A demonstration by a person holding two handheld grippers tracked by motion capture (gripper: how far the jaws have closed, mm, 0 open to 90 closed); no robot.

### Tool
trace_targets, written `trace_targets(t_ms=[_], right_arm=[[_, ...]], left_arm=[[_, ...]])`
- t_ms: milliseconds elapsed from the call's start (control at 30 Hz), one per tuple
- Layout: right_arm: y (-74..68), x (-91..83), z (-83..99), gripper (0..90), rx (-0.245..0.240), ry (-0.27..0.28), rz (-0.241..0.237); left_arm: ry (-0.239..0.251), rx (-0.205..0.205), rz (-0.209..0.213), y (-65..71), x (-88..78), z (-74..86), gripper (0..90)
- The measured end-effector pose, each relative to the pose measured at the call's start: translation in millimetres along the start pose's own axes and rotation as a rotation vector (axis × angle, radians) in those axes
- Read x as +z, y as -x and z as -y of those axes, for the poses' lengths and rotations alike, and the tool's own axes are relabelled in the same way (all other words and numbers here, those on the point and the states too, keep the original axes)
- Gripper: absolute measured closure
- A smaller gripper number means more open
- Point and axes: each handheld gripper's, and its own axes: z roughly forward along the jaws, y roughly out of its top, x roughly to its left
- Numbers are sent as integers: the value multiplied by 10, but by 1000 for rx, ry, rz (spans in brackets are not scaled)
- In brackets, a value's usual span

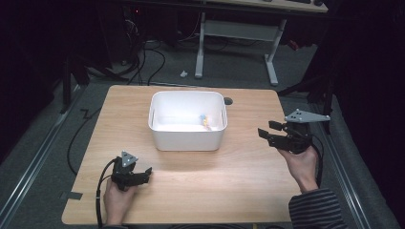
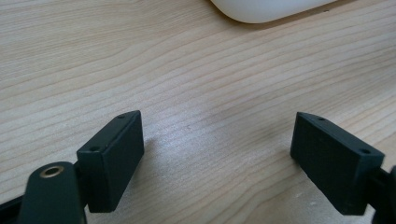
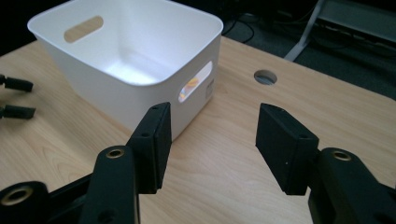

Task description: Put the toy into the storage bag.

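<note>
The wooden bench [image 1: 191, 191] is bare around the white bin [image 1: 187, 120] at frame centre; a small yellowish item [image 1: 205, 121] already lies inside. Both the right claw [image 1: 268, 130] and the left claw [image 1: 145, 174] are open, holding nothing; the placing seems done.

Wooden table [image 1: 191, 191] with a round cable hole [image 1: 228, 101]; white-legged desk [image 1: 271, 67] and dark cables [image 1: 157, 59] beyond.
</note>
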Motion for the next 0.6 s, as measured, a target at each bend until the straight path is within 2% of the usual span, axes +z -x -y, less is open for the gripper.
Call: trace_targets(t_ms=[67,167,233,267,467,600], right_arm=[[7,-5,29,460,-4,-7,-8],[32,2,97,459,20,-5,-35],[39,23,150,456,28,-20,-45],[35,26,180,459,24,-10,-47],[-7,28,290,459,1,-38,-18],[27,33,393,459,39,-27,-9]], left_arm=[[0,0,1,-2,-1,0,179],[0,-1,1,-1,0,0,178],[0,-1,1,-2,-1,0,179],[0,-1,1,-3,0,-1,179],[0,-1,1,-3,0,-1,179],[0,0,2,-3,-2,1,179]])
